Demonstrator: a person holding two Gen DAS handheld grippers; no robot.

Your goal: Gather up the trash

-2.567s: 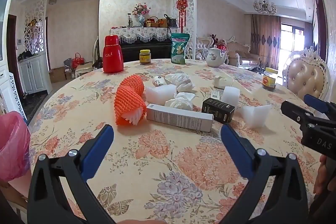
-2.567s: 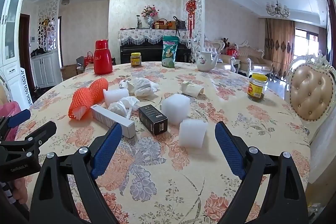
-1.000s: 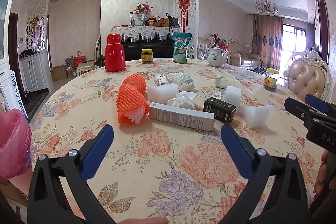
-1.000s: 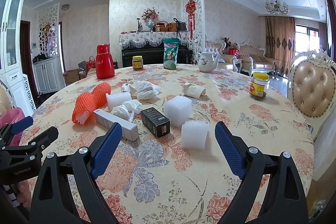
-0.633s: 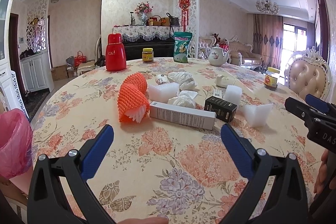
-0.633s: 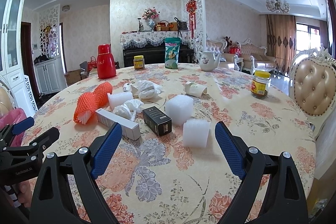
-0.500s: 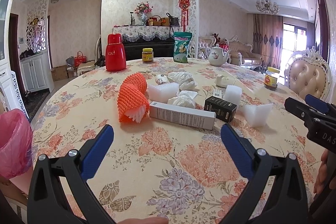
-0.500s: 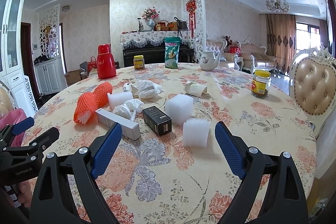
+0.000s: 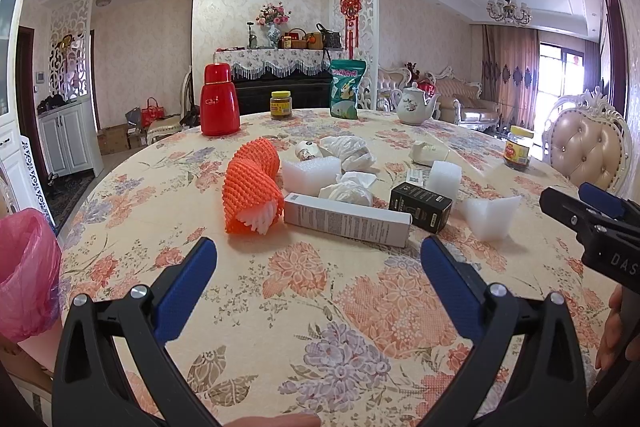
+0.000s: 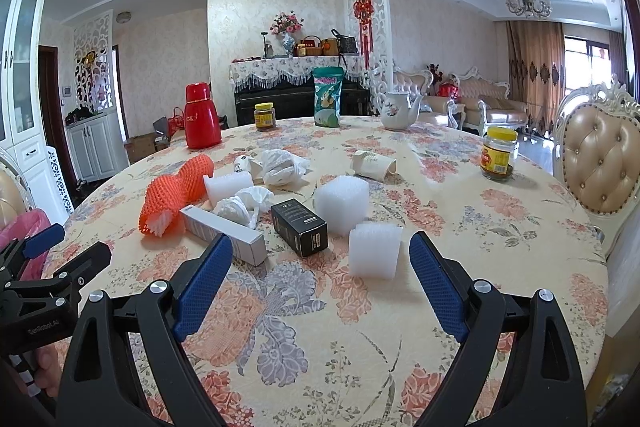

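Left wrist: red thermos (image 9: 219, 99) beyond trash.

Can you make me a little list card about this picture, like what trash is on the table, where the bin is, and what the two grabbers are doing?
table: round table with flowery cloth
trash: orange foam net, long white box, black box, foam blocks, crumpled tissues, tipped paper cup
not trash, probably: red flask, teapot, jars, snack bag
bin: pink bag beside the table, on the left
left gripper: open, empty, above the cloth
right gripper: open, empty, pointing toward the foam blocks
collected so far: nothing held
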